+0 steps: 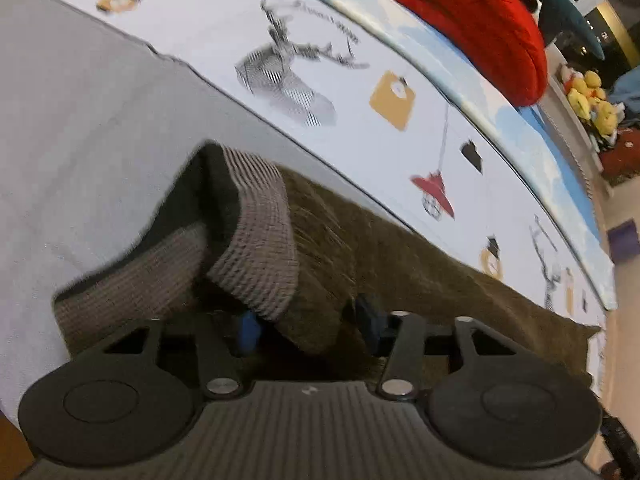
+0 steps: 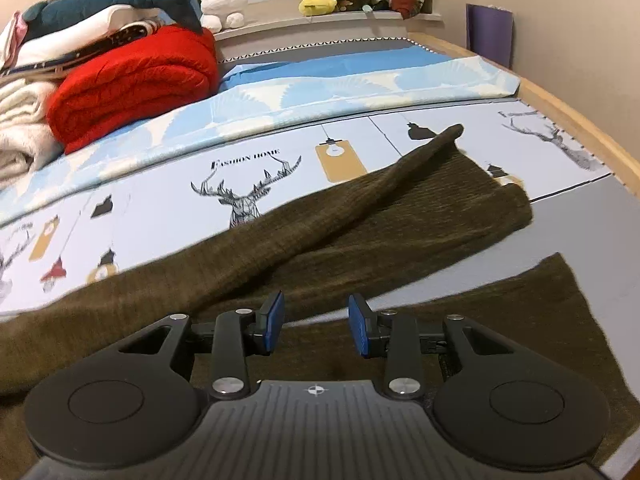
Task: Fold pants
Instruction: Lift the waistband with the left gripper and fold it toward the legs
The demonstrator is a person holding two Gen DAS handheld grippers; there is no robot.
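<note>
- Pants (image 2: 280, 248), olive-brown knit, are spread on the bed (image 2: 580, 220); both legs run away ahead of the right tongs (image 2: 316, 322), not yet laid together.
- Far leg is twisted into a ridge; the near leg lies flat beneath and to the right of the right tongs.
- Right tongs: jaws part-open, nothing held, poised just above the fabric.
- Left tongs (image 1: 310, 322): closed on the ribbed waistband (image 1: 256, 240), which is bunched up ahead of them.
- Judged: early stage, no fold done; every fold is left.
</note>
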